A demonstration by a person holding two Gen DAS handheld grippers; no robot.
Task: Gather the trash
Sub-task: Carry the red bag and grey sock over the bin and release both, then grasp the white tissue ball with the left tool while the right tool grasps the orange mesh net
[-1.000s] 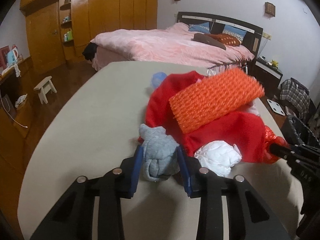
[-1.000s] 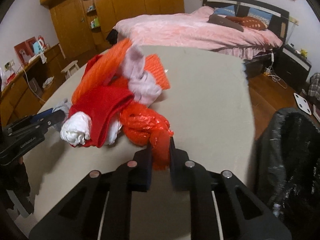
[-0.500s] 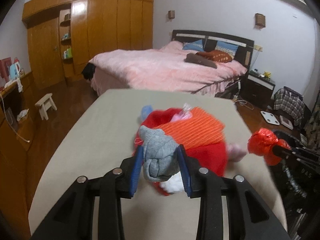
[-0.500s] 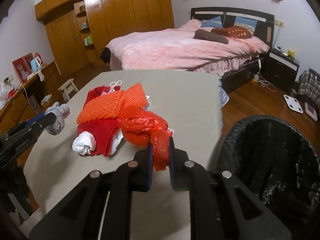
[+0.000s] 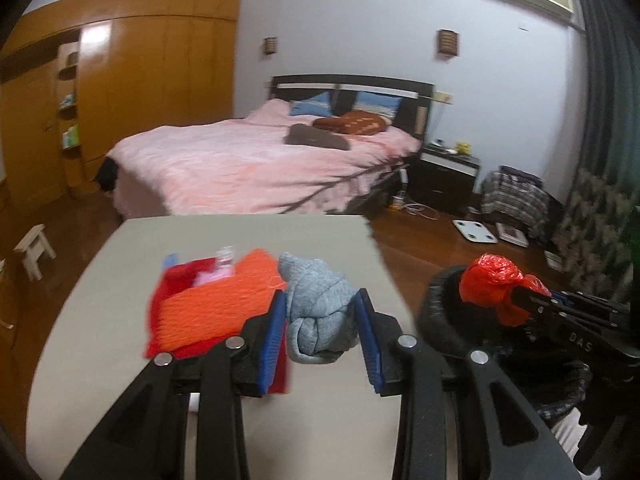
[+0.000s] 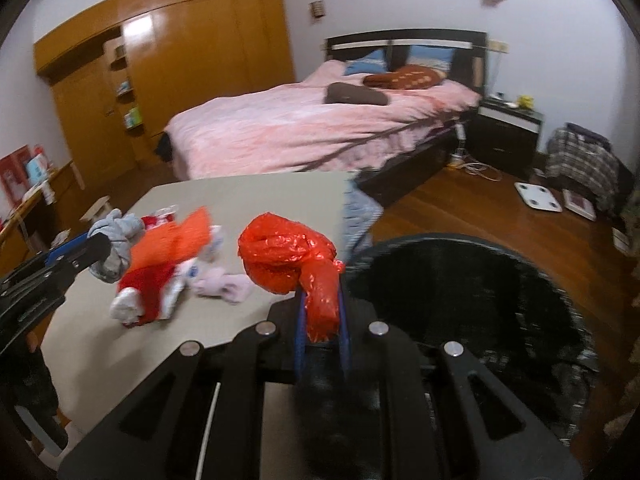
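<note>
1. Left wrist view: the left gripper (image 5: 322,334) is clenched on a grey knotted cloth (image 5: 320,316), carried clear of the desk (image 5: 100,320). The orange mesh (image 5: 216,308) lies on red fabric (image 5: 176,276) to the left on the desk, probably waiting its turn.
2. Right wrist view: the right gripper (image 6: 322,316) pinches the tail of a crumpled red plastic bag (image 6: 288,258), held at the near rim of the black-lined bin (image 6: 480,300) on the right, apparently ready for dropping in.
</note>
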